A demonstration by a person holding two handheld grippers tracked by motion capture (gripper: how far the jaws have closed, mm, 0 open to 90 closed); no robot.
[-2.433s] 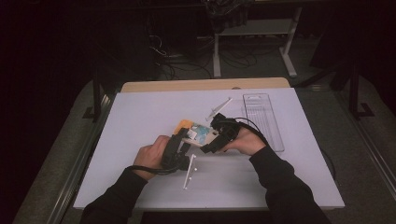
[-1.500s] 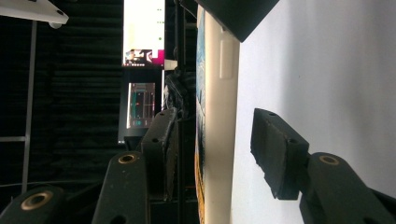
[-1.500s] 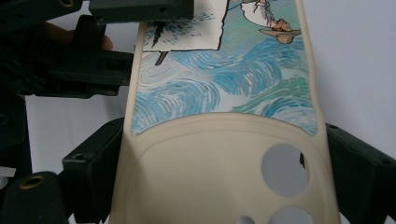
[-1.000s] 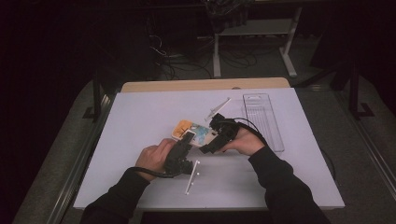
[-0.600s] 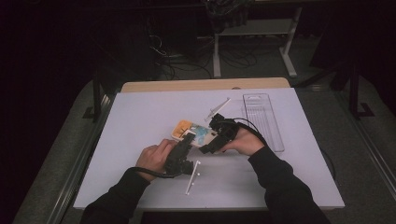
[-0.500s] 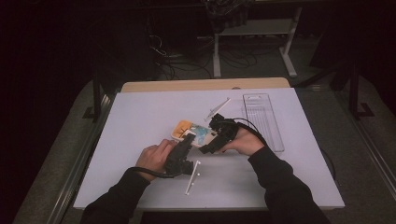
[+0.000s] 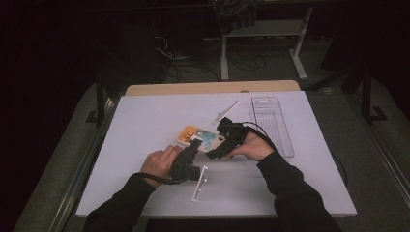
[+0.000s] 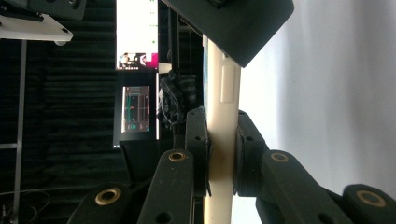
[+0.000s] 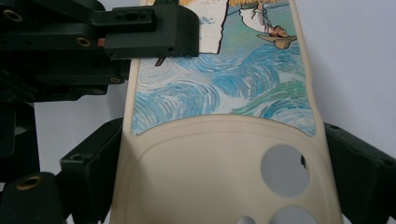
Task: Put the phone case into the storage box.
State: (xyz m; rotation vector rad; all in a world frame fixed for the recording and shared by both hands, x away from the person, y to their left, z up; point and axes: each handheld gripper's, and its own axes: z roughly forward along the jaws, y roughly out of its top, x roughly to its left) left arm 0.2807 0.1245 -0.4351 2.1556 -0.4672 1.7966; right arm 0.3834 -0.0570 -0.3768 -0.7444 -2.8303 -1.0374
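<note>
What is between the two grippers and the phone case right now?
Nothing. The left gripper has its fingers pinching the edge of the phone case, and the right gripper spans the case's width at the camera-hole end, its fingers at both sides.

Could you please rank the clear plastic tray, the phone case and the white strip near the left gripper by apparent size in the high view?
1. clear plastic tray
2. phone case, partly covered by the grippers
3. white strip, the thinnest
</note>
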